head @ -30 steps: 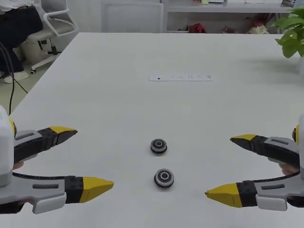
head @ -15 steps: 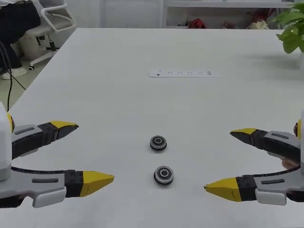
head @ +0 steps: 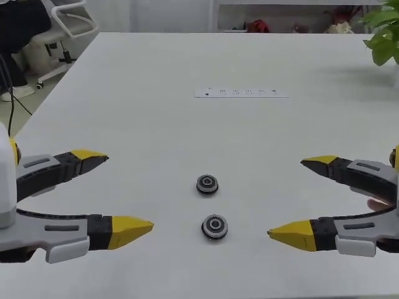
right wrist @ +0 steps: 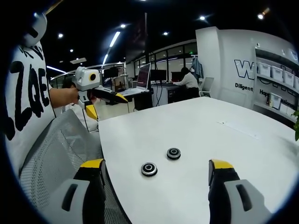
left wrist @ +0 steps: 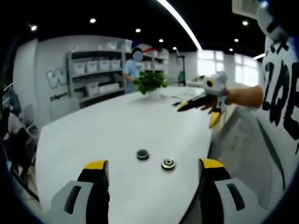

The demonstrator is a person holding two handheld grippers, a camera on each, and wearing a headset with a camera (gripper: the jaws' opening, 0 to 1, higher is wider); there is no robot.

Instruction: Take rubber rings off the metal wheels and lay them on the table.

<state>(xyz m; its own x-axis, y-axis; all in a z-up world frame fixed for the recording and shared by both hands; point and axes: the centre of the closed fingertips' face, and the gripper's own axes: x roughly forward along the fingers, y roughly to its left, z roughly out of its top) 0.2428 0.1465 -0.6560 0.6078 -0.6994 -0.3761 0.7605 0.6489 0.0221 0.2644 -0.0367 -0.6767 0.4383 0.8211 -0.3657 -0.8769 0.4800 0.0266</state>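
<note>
Nearest, the left tongs (head: pixel 128 192) and the right tongs (head: pixel 285 198), both yellow-tipped, hover low over the front of the white desk (head: pixel 187 124). They are well apart, jaws spread wide and holding nothing. Between them a small round metal wheel (head: pixel 214 227) lies flat on the desk with its black rubber ring (head: pixel 204 228) on. Just beyond it lies a second metal wheel (head: pixel 207 184), likewise ringed, near but not touching. Farther back sits a flat white socket strip (head: pixel 240 93), then a green leafy plant (head: pixel 383 37) at the far right.
</note>
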